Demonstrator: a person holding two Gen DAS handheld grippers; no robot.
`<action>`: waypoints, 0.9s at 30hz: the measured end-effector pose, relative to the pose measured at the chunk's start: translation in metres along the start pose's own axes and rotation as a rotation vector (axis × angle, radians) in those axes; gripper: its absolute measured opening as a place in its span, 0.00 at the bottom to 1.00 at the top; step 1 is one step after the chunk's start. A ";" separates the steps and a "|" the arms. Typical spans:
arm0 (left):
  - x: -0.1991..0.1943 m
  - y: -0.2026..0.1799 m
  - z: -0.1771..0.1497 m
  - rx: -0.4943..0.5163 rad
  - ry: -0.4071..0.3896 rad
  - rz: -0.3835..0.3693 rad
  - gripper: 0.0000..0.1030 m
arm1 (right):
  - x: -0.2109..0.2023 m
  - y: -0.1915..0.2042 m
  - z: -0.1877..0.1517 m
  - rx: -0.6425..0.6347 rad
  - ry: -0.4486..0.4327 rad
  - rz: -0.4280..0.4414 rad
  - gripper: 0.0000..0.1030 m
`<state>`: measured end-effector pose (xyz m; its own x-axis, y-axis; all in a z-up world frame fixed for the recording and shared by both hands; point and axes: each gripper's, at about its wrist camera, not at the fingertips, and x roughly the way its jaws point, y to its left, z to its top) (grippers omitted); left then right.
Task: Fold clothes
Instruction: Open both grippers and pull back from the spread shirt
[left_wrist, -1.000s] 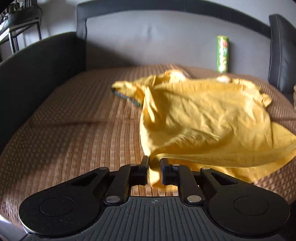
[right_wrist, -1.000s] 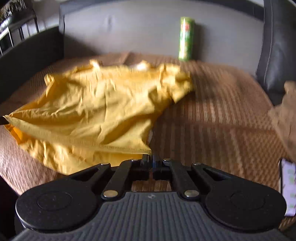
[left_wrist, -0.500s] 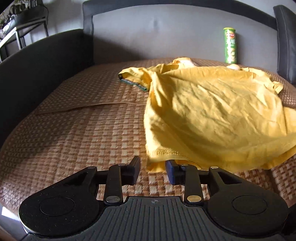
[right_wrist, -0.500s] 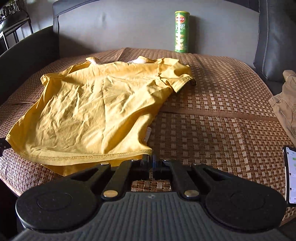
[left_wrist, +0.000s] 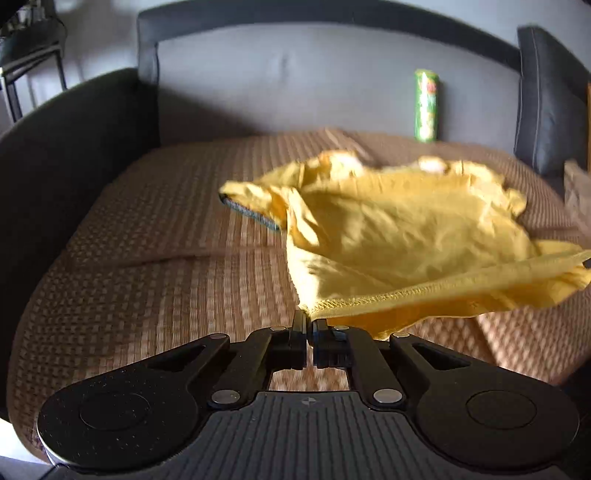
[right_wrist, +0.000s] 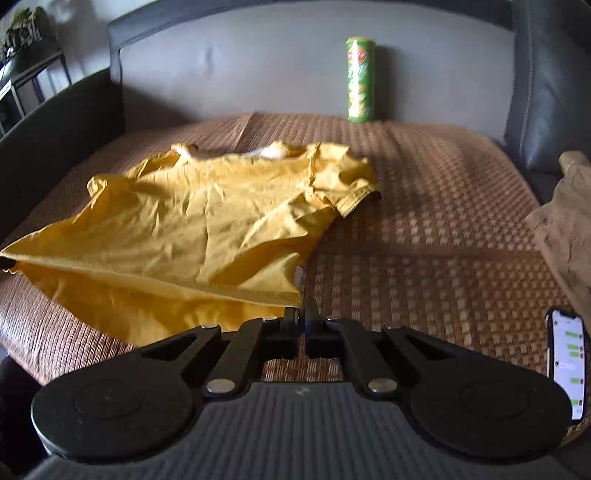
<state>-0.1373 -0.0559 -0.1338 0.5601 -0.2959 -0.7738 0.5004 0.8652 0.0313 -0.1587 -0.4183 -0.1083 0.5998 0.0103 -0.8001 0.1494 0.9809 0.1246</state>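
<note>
At the left, a dark armrest (left_wrist: 74, 147) bounds a sofa seat covered by a woven mat (left_wrist: 166, 240). The left gripper (left_wrist: 309, 325) has its jaws pressed together on the near left corner of a yellow shirt's (left_wrist: 399, 229) hem, having just closed on it; the hem rises off the mat there and stretches taut toward the right. The shirt lies in the middle of the mat, collar toward the grey backrest (right_wrist: 258, 74), one sleeve with a dark striped cuff (left_wrist: 247, 212) spread to the left. The right gripper (right_wrist: 303, 314) pinches the hem's near right corner, jaws tight together, the cloth lifted at that point. Behind the shirt, a green can (right_wrist: 360, 79) stands upright against the backrest. Farther right, a dark cushion (right_wrist: 546, 85) leans at the sofa's end, a tan garment (right_wrist: 569, 229) lies crumpled on the mat, and a lit phone (right_wrist: 569, 365) rests near the front edge.
</note>
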 end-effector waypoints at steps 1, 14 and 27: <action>0.008 -0.002 -0.008 0.010 0.032 0.005 0.00 | 0.008 0.001 -0.006 -0.010 0.047 0.014 0.04; -0.010 0.014 0.016 -0.023 -0.037 -0.110 0.58 | 0.012 -0.015 -0.003 -0.035 0.169 0.008 0.47; 0.111 -0.030 0.191 -0.051 -0.138 -0.104 0.60 | 0.085 0.020 0.153 -0.075 -0.046 0.093 0.47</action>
<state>0.0360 -0.1921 -0.0998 0.5939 -0.4344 -0.6771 0.5281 0.8455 -0.0792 0.0152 -0.4280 -0.0836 0.6439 0.0945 -0.7593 0.0334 0.9879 0.1512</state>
